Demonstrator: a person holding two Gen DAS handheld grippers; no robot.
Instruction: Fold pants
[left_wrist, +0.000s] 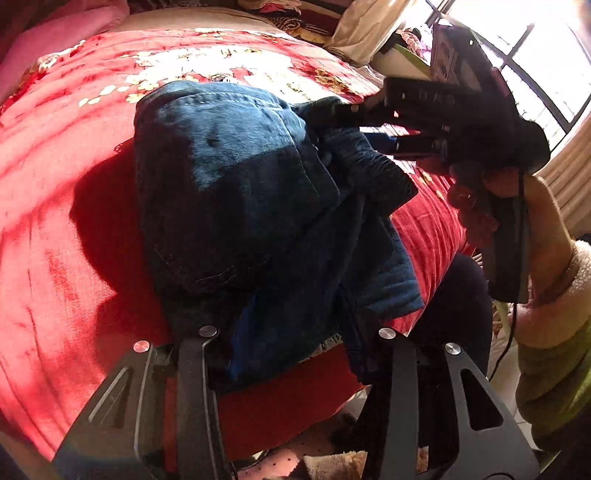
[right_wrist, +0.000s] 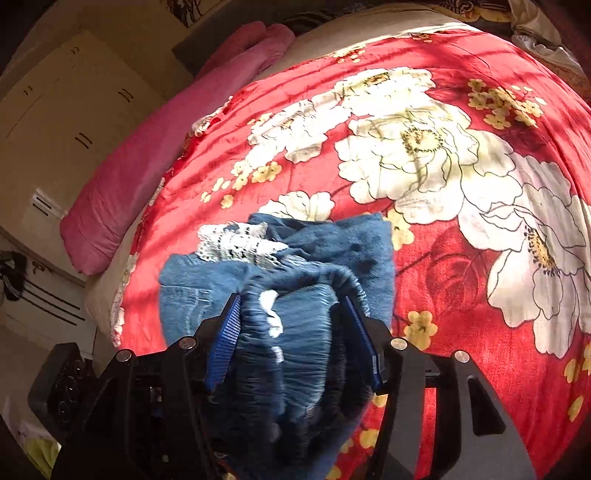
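The red plush blanket printed with large white and small yellow flowers covers the whole bed and is the ground for everything else. Along its far left edge lies a long pink padded bolster, and past that stands a pale cream cabinet with dark slot handles; in the left wrist view a bright barred window glares beyond the blanket's right edge.

On the blanket, close to its near edge, sits the pair of dark blue denim pants, bunched into a thick, rumpled heap with a stitched seam across its upper layer and a gathered elastic waistband turned towards the right wrist camera. A strip of white lace-like trim lies on the heap's far left corner.

The right gripper has its blue ribbed pads standing about half apart with the gathered waistband bunched thick between them, the cloth filling the gap and lying against both pads. From the left wrist view the same tool reaches in from the right, carried by a hand in a fleecy cream and green sleeve.

The left gripper stands partly open over the blanket's near edge, a fold of the dark denim hanging down between its black fingers; whether the pads press on that cloth I cannot tell
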